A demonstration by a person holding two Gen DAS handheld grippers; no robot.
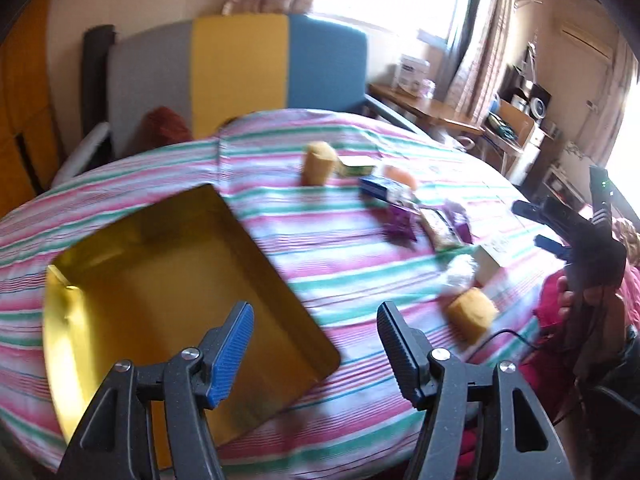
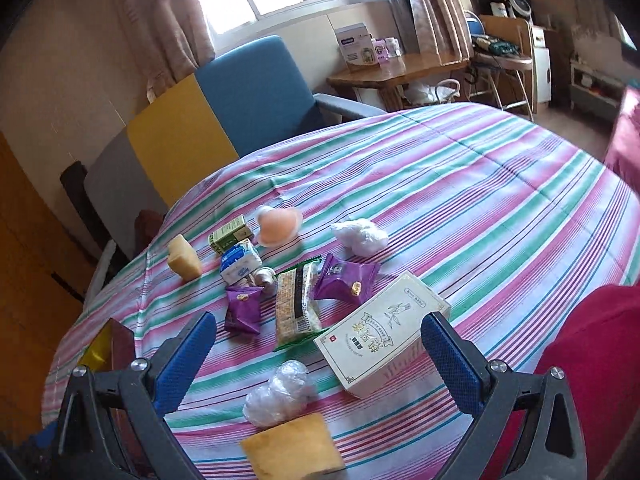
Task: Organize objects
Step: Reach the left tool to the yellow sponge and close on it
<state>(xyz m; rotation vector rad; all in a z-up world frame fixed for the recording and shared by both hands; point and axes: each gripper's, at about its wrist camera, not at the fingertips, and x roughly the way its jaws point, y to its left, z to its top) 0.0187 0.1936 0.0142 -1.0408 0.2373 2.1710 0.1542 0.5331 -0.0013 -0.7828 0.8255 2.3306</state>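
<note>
Hovering over a desk [image 2: 460, 184] draped in a pink, green and white striped cloth, both hand-held grippers are released with nothing between their blue pads.

Left hand-held gripper [image 1: 316, 344]: jaws spread wide, angled down at the near edge of a gold metal tray [image 1: 168, 280], which lies empty on the cloth's left side.

Right hand-held gripper [image 2: 320, 356]: jaws spread wide above the clutter, also seen from the left wrist view at far right [image 1: 536, 224], held in a person's hand [image 1: 568, 292].

Objects scattered mid-desk, right of the tray:
- white carton with green print [image 2: 380, 336], nearest the right pad, lying flat
- cracker packet [image 2: 296, 304], between two purple sachets [image 2: 344, 280]
- blue-and-white tissue pack [image 2: 240, 262], touching a small green box [image 2: 230, 234]
- peach-coloured soft lump [image 2: 276, 226]
- crumpled clear plastic [image 2: 280, 392], second white wad [image 2: 360, 236] farther back
- yellow sponge [image 2: 292, 448] at near edge, another [image 2: 184, 258] standing off to the left

Left wrist view is motion-blurred.
</note>
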